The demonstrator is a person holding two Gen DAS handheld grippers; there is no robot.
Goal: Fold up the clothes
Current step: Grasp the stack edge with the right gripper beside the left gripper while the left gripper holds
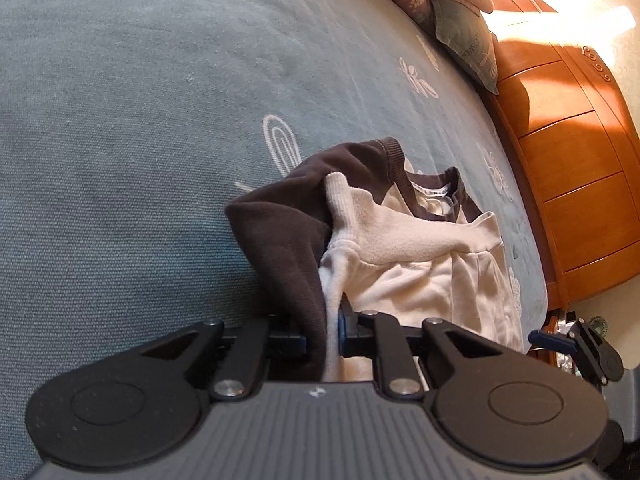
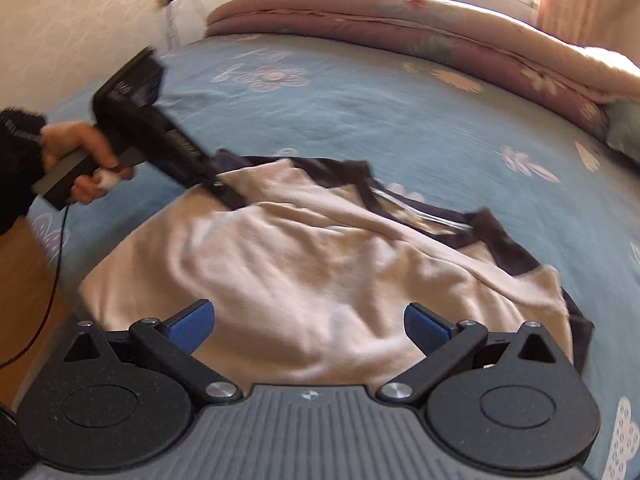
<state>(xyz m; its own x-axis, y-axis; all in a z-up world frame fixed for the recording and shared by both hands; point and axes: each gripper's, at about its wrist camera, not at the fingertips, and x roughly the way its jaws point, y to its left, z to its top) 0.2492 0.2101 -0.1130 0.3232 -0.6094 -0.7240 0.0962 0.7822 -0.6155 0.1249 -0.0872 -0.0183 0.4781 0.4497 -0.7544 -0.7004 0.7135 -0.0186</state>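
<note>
In the left wrist view, the left gripper (image 1: 322,340) has its jaws clamped on a bunched edge of the cream and dark brown shirt (image 1: 400,240), which lies crumpled on the blue bedspread (image 1: 140,120) with a wooden dresser (image 1: 568,160) beyond the bed's edge. In the right wrist view, the right gripper (image 2: 308,326) hangs over the shirt (image 2: 300,260) with its blue pads wide apart and nothing between them. The person's hand (image 2: 80,160) holds the left gripper (image 2: 224,192) at the shirt's far left edge, with a rolled quilt (image 2: 400,28) behind.

Home bedroom: bed (image 2: 360,112) with floral sheet, rolled quilt (image 2: 400,28), wooden dresser (image 1: 568,152).
</note>
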